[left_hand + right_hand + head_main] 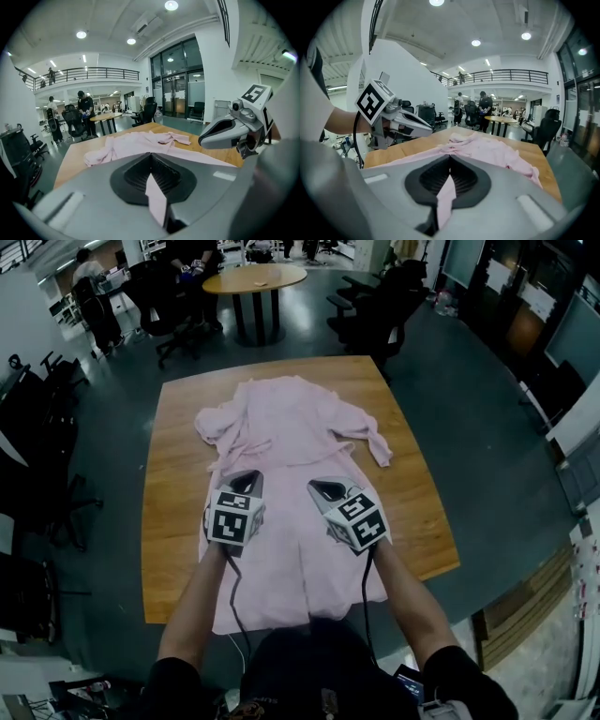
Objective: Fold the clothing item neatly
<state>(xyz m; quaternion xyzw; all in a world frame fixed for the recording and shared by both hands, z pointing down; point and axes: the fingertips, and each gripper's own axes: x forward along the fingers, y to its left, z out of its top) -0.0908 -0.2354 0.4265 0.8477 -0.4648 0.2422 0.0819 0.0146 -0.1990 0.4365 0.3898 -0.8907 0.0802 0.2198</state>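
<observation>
Pink garment [298, 493] lies spread on the wooden table [417, 493], its fabric pinched in the closed left gripper [246, 480] and right gripper [323, 489]

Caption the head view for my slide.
The pink garment lies on the wooden table, pinched by left gripper and right gripper.

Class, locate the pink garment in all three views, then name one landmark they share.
Head view: pink garment spread down the centre of the wooden table.
Left gripper view: across the middle, strip pinched at bottom centre.
Right gripper view: middle to right, strip pinched at bottom centre.
Shared landmark: the round table behind it.
</observation>
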